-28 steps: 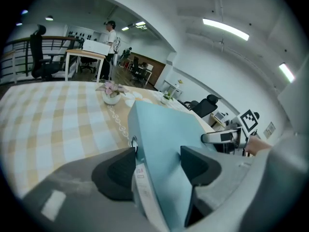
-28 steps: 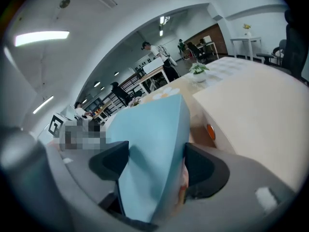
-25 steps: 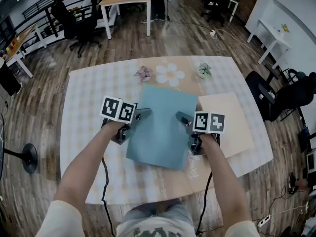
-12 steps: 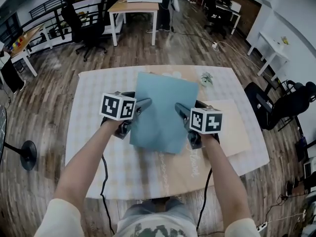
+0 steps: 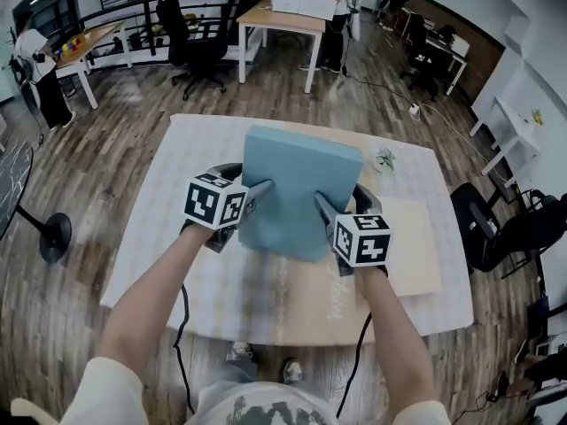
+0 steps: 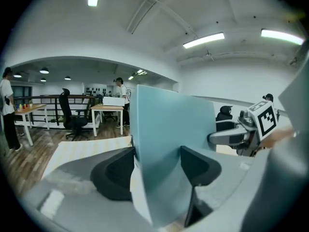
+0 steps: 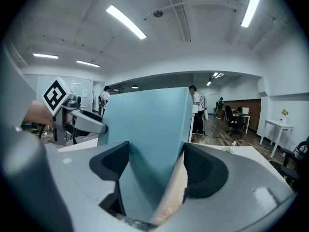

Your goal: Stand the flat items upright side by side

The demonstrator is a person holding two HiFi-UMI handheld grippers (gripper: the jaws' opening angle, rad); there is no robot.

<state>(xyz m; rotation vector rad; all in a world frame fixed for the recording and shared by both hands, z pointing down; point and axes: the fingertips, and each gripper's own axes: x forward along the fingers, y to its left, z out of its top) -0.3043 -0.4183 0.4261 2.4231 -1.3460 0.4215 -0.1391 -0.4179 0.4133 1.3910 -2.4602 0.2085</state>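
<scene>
Blue board point(image 5: 297, 197) held up over the middle of the table point(image 5: 177, 237), tilted close to upright.
My left gripper point(image 5: 252, 204) is clamped on its left edge and my right gripper point(image 5: 330, 215) on its right edge. A tan board point(image 5: 416, 246) lies flat on the table to the right.

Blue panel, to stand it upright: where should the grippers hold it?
Hold it by its two opposite side edges, one gripper coming in from each side. The left gripper and right gripper each clamp the blue panel across its thin edge. It is wide and thin, so a two-sided hold should keep it from swinging.
</scene>
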